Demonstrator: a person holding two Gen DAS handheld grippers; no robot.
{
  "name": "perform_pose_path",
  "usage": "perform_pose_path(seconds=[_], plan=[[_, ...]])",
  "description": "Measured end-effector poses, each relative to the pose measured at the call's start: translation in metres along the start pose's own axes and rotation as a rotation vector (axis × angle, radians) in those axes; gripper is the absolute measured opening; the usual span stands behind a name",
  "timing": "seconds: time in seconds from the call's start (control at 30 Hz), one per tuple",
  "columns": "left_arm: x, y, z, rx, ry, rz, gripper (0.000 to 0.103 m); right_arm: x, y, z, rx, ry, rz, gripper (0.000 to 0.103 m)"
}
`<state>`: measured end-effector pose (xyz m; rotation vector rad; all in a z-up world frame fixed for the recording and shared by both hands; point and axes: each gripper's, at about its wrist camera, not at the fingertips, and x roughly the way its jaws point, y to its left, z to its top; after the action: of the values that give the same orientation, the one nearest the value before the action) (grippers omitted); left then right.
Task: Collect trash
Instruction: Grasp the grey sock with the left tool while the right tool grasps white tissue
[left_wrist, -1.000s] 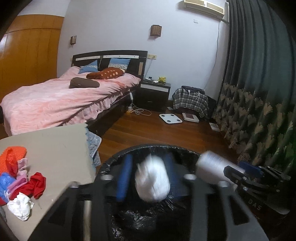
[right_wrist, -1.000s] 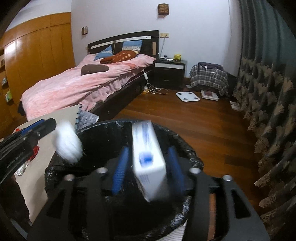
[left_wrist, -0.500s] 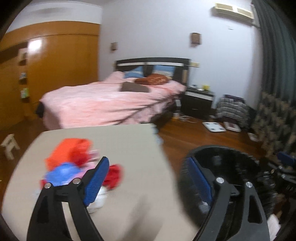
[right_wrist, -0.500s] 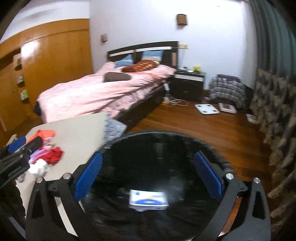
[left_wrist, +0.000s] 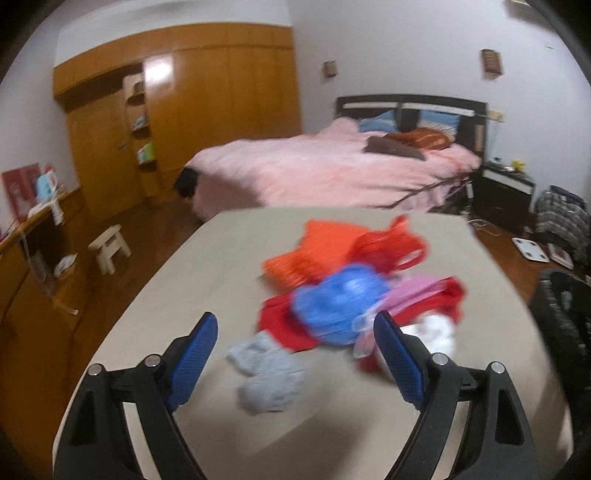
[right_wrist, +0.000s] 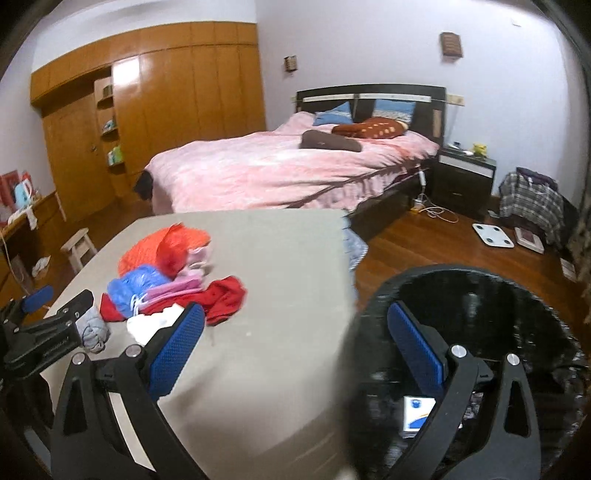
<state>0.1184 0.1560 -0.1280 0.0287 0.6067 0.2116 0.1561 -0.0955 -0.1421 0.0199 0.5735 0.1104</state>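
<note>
Returning for more trash: both jaws apart, empty; grey wad (left_wrist: 267, 373) lies just ahead between left gripper (left_wrist: 295, 363) pads; next, close there.

Table (left_wrist: 207, 266) matt, smooth – bin liner (right_wrist: 480, 291) glossy black plastic – floor (right_wrist: 424, 240) polished wood.

Beige table (right_wrist: 280, 266) across the lower left and centre of the right wrist view, filling the lower middle of the left wrist view. On it, toward its left side, one loose heap: orange mesh bag (right_wrist: 162, 245) farthest back, blue plastic bag (right_wrist: 135, 284) in front, pink piece (right_wrist: 184, 284) and red cloth (right_wrist: 225, 295) to the right, white crumpled piece (right_wrist: 155, 325) at the near edge, grey crumpled piece (left_wrist: 266, 373) nearest, lower centre. Rest of the tabletop bare.
</note>
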Motion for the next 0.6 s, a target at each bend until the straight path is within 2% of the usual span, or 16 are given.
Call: perform_pose_path(seconds=[0.17, 0.33, 0.43, 0.57, 0.6], plan=[[0.028, 0.020, -0.011, -0.043, 0.087, 0.019, 0.082, 0.017, 0.020, -0.004, -0.026, 0.023, 0.009, 0.097], [0.042, 0.025, -0.016, -0.064, 0.147, -0.001, 0.076, 0.024, 0.024, -0.008, -0.038, 0.047, 0.005, 0.097], [0.049, 0.025, -0.020, -0.054, 0.173, -0.019, 0.067, 0.029, 0.028, -0.011, -0.045, 0.064, 0.005, 0.097], [0.057, 0.020, -0.023, -0.032, 0.215, -0.054, 0.044, 0.035, 0.034, -0.014, -0.057, 0.076, 0.012, 0.097], [0.059, 0.020, -0.024, -0.032, 0.220, -0.062, 0.041, 0.036, 0.036, -0.015, -0.060, 0.080, 0.016, 0.097]])
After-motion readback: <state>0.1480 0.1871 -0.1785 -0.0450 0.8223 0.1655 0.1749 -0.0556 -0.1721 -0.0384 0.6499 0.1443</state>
